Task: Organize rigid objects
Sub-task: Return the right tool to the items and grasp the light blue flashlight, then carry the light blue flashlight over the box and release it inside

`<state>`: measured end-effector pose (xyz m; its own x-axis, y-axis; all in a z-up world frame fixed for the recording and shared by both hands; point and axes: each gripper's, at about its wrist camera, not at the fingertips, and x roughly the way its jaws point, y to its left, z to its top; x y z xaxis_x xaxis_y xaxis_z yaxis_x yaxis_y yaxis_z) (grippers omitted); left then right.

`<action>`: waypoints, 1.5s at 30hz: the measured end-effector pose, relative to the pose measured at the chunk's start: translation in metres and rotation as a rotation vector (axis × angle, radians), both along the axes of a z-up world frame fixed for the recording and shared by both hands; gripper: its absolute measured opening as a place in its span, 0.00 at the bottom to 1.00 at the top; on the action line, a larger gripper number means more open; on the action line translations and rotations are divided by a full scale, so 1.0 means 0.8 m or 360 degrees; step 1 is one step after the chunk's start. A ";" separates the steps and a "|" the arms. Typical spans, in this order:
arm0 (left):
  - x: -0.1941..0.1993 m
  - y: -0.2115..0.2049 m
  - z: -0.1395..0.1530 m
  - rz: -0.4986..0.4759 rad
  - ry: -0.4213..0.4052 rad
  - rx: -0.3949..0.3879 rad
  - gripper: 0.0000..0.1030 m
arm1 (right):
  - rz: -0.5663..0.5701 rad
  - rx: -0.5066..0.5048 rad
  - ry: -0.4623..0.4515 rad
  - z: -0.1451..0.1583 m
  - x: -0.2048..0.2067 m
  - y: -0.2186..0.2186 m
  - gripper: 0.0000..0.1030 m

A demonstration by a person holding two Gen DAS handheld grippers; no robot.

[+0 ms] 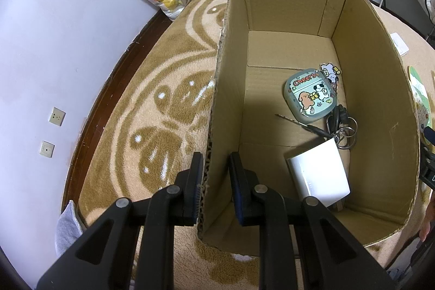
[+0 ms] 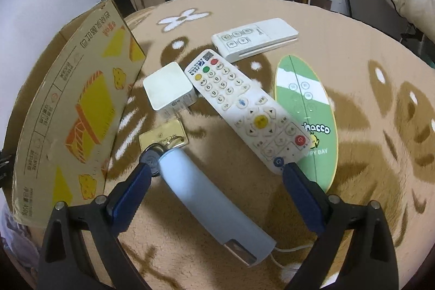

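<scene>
Cardboard box (image 1: 285, 18): my left tongs (image 1: 216, 175) straddle its near-left wall, one finger outside, one inside, pressed to the corrugated edge.
Inside the box: a cartoon-printed case (image 1: 310, 97), a key bunch (image 1: 339, 127) partly hidden beneath it, and a white block (image 1: 318, 175) whose lower edge I cannot make out.
Right tongs (image 2: 217, 167): spread wide, holding nothing, over the fleece blanket (image 2: 367, 105).
Between them: a pale blue handle (image 2: 209, 205), its tip hiding part of a gold tag (image 2: 163, 136).
Nearby: a numbered remote (image 2: 244, 110), a white remote (image 2: 252, 38), a white cube (image 2: 168, 89), a green board (image 2: 307, 110) partly covered by the numbered remote.
</scene>
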<state>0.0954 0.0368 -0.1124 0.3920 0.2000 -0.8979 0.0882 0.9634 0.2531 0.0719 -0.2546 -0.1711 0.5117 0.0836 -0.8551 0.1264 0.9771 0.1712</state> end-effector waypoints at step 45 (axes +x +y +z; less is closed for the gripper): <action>0.002 -0.002 -0.002 -0.0003 0.0002 0.0004 0.19 | 0.0054 -0.0076 -0.0085 0.026 -0.002 0.040 0.28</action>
<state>0.0969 0.0356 -0.1140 0.3916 0.2017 -0.8978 0.0903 0.9625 0.2556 0.0700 -0.2229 -0.1501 0.5545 0.0612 -0.8300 0.0850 0.9879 0.1297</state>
